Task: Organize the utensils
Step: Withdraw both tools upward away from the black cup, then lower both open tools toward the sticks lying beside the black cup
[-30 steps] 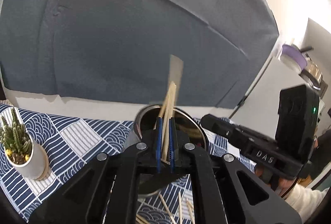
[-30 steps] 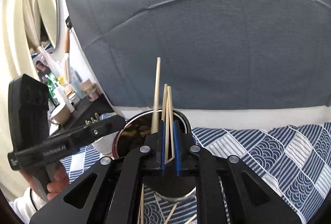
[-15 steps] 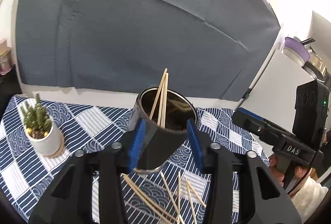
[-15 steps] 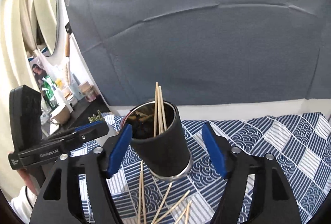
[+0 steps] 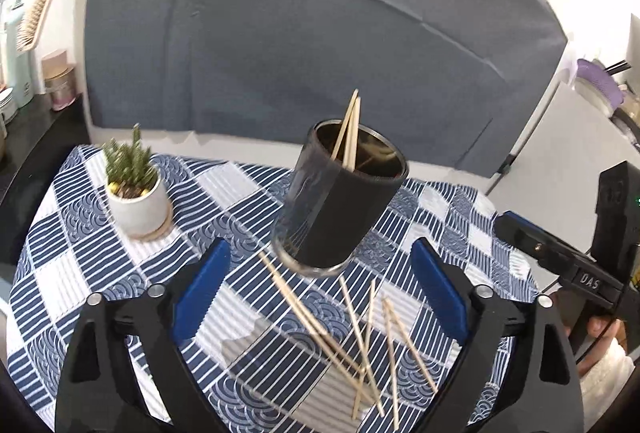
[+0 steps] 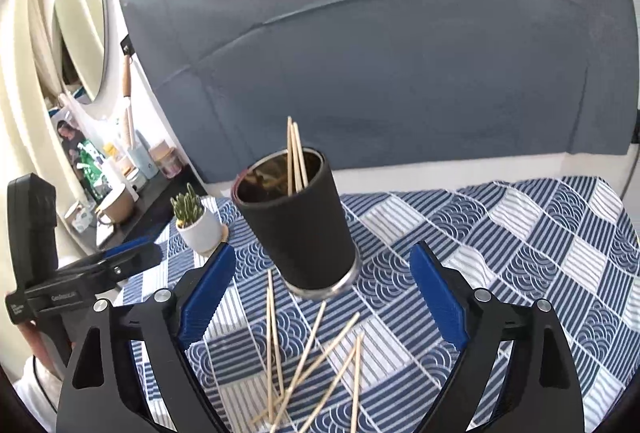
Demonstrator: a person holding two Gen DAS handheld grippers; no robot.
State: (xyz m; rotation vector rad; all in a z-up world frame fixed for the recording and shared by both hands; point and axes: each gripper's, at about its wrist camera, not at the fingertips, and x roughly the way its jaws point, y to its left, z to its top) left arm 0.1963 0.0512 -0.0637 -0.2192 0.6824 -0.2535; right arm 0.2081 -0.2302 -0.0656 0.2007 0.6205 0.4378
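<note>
**Inspector:** Surface is a table under a blue-and-white patterned tablecloth (image 5: 132, 265), grey backdrop behind. A black cylindrical holder (image 5: 340, 209) stands mid-table with a few chopsticks (image 5: 350, 131) upright in it. A potted cactus (image 5: 134, 185) stands well apart.

**Assistant:** And the tools?

**Inspector:** Left gripper (image 5: 320, 297) and right gripper (image 6: 322, 295) both have jaws that have just been opening; they are spread wide, nothing pinched, only the table between the pads.

**Assistant:** What remains?

**Inspector:** Loose chopsticks (image 5: 366, 341) lie scattered on the cloth in front of the holder, crossing one another, long axes running mostly away from the grippers. In both wrist views they lie low between the fingers, nearer than the holder. Neither hand looks clearly closer.
</note>
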